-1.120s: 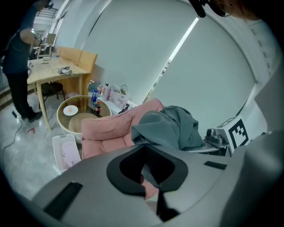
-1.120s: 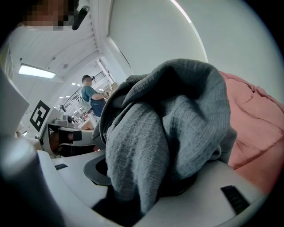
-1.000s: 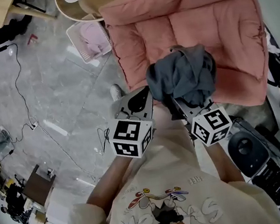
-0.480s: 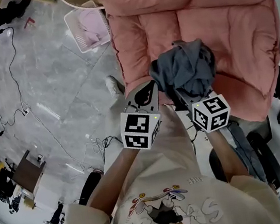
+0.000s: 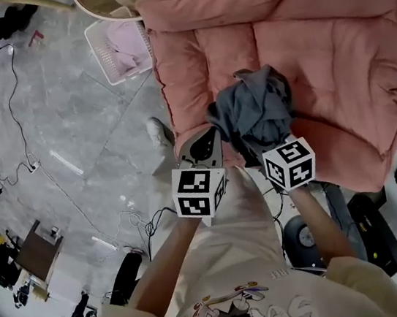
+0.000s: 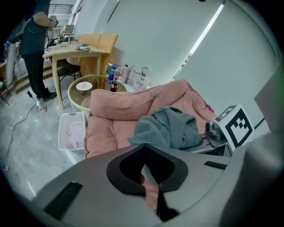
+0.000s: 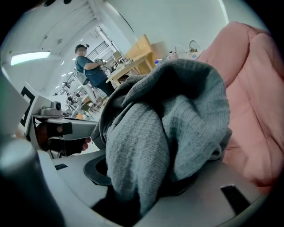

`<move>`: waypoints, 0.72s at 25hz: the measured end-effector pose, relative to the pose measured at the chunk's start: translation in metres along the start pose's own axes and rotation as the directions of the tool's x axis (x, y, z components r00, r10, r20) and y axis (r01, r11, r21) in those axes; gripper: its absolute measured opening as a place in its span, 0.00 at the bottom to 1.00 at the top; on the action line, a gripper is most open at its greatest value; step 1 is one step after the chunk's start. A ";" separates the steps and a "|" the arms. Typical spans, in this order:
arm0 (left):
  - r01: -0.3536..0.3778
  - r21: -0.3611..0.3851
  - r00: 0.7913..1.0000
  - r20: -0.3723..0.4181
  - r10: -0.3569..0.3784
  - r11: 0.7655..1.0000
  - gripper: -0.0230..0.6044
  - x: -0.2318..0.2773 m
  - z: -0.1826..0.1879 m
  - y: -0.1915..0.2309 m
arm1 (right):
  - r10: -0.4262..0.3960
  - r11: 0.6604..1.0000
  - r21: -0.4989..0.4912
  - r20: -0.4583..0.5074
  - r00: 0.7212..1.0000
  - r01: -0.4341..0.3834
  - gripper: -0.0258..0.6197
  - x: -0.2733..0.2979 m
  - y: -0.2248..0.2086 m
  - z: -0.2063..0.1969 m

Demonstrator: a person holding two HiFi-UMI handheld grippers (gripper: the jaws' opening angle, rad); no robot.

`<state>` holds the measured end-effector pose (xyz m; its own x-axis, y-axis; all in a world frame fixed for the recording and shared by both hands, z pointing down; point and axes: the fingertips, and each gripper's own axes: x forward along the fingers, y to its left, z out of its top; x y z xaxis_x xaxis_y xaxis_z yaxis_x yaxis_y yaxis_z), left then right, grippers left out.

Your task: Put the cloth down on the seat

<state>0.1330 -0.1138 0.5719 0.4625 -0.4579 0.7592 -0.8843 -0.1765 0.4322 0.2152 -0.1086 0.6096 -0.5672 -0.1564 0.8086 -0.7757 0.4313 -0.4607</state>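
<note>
The grey knitted cloth [image 5: 254, 109] is bunched into a loose bundle and clamped in the right claw [image 5: 259, 145]. The right gripper view shows the knit filling the gap between the jaws and spilling over both of them. A grip that deep into the bundle looks chosen so the whole cloth travels as one lump, with no corner trailing.

The bundle sits at the tip of the right claw, above the front left part of the pink padded seat [image 5: 330, 53] and just inside its front edge. From the left gripper view it appears to be carried clear of the cushion, resting partly on the lower jaw. No view settles whether its underside brushes the padding.

The left claw [image 5: 203, 142] hangs just beside the right one, at the seat's front left corner. Its jaws are together with nothing between them, and it looks parked out of the way while the other does the carrying.

A white basket [image 5: 117, 49] holding pale pink fabric stands on the floor off the seat's left side, well apart from the cloth.

The cloth is over its target but not yet released. What seems left is to lower it onto the cushion and part the jaws.
</note>
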 end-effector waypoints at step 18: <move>-0.007 -0.115 0.984 -0.176 -0.014 0.993 0.04 0.090 -0.037 0.037 | 0.016 0.996 0.088 -0.106 0.994 -0.007 0.44 0.079 -0.058 -0.024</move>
<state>0.1439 -0.1289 0.6745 0.4788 -0.2948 0.8270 -0.8741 -0.0719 0.4804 0.2221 -0.1248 0.7087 -0.5470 -0.0546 0.8354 -0.7934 0.3520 -0.4965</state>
